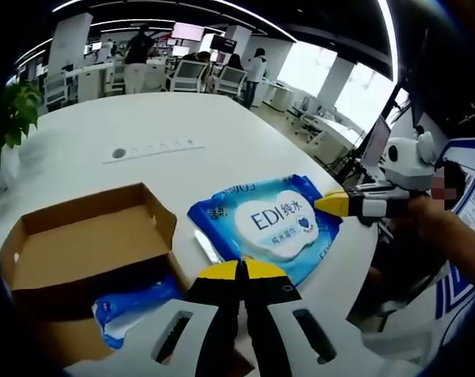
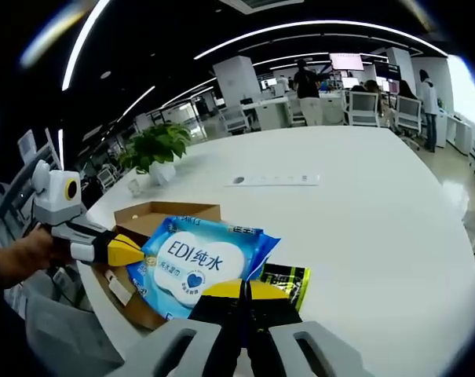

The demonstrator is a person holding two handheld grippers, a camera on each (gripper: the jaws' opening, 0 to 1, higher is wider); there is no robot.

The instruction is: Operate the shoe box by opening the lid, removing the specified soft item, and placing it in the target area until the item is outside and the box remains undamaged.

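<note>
A blue wet-wipe pack [image 1: 272, 224] marked EDI lies on the white table just right of the open cardboard shoe box [image 1: 80, 251]. A second blue soft pack [image 1: 135, 305] sits inside the box. My left gripper [image 1: 242, 269] is shut, its yellow tips at the pack's near edge. The right gripper [image 1: 336, 204] comes in from the right, with its tip touching the pack's right corner. In the right gripper view the pack [image 2: 196, 263] fronts the box [image 2: 162, 212]. My right gripper [image 2: 242, 288] is shut at the pack's edge. The left gripper [image 2: 126, 250] touches its left edge.
A green and black packet [image 2: 286, 280] lies partly under the pack's right side. A potted plant [image 2: 155, 149] stands at the table's far left, and a flat power strip [image 2: 272, 180] is set into the middle. Office desks, chairs and people fill the background.
</note>
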